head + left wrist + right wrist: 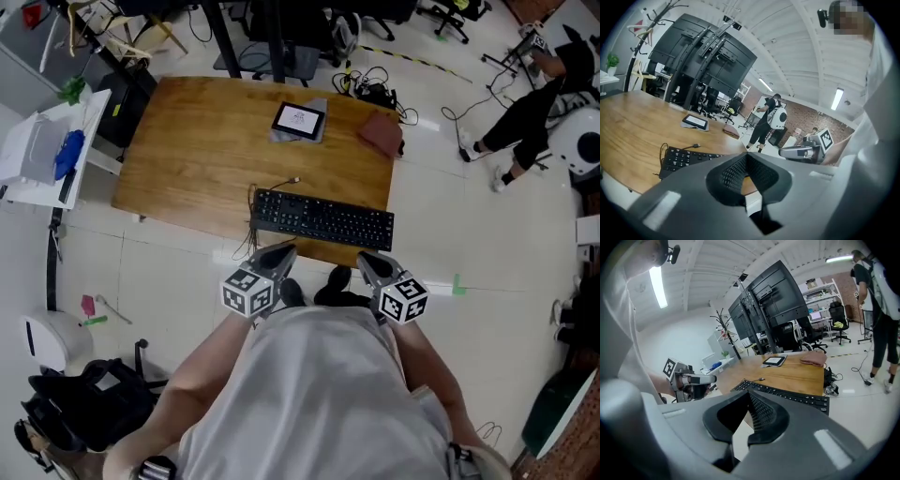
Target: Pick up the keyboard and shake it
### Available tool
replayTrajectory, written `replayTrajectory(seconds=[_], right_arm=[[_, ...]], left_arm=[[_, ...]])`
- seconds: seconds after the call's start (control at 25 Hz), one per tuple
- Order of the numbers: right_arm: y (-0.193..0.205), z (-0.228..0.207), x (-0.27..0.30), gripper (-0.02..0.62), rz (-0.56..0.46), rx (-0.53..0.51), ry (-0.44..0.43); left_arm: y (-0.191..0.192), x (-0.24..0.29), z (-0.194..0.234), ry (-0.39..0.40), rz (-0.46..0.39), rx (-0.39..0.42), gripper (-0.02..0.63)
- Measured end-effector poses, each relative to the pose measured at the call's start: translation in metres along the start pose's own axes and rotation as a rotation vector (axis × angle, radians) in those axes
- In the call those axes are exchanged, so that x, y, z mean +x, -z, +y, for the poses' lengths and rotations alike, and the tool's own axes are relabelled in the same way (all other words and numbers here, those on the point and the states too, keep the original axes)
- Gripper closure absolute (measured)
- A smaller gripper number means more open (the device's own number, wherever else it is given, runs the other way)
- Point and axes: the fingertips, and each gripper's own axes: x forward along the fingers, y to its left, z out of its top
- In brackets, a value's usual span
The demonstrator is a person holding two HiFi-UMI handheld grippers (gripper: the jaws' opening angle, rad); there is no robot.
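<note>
Approach step: your left gripper (pixel 281 251) and right gripper (pixel 367 260), fingers closed and empty, sit short of the keyboard (pixel 323 220); open wide, then reach its ends.

A tablet (pixel 298 119) lies on a grey cloth (pixel 275 137) near the far edge of the wooden table (pixel 187 159), with a folded red-brown cloth (pixel 381 134) well to its right at the table's corner. Left of the table stands a white cart (pixel 33 164) bearing a blue thing (pixel 67 153) and a plant (pixel 73 90), and a black bag (pixel 89 398) sits on the floor nearer. Beyond the table are cables (pixel 375 89), a black monitor rack (pixel 712 56), a coat stand (pixel 644 26) and a person (pixel 764 125) wearing a white backpack (pixel 778 117).
</note>
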Motion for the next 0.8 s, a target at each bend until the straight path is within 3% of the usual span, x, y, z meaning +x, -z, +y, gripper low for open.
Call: replayTrajectory(seconds=[0.24,0.48,0.64,0.8], right_arm=[[0.001,-0.029,0.001,0.592,-0.008,0.029,0.008],[0.009,-0.054,0.001,0.583,0.015,0.098,-0.003],[0.02,-0.076,-0.001,0.581,0.045,0.151,-0.012],[0.03,-0.09,0.002,0.577,0.102,0.161,-0.008]], left_arm=[[-0.01,0.032,-0.019,0.039,0.054,0.025,0.606],[-0.007,0.057,-0.017,0.017,0.151,0.069,0.606],[-0.003,0.059,-0.004,-0.031,0.177,0.053,0.606],[0.011,0.043,0.019,-0.11,0.206,-0.017,0.6]])
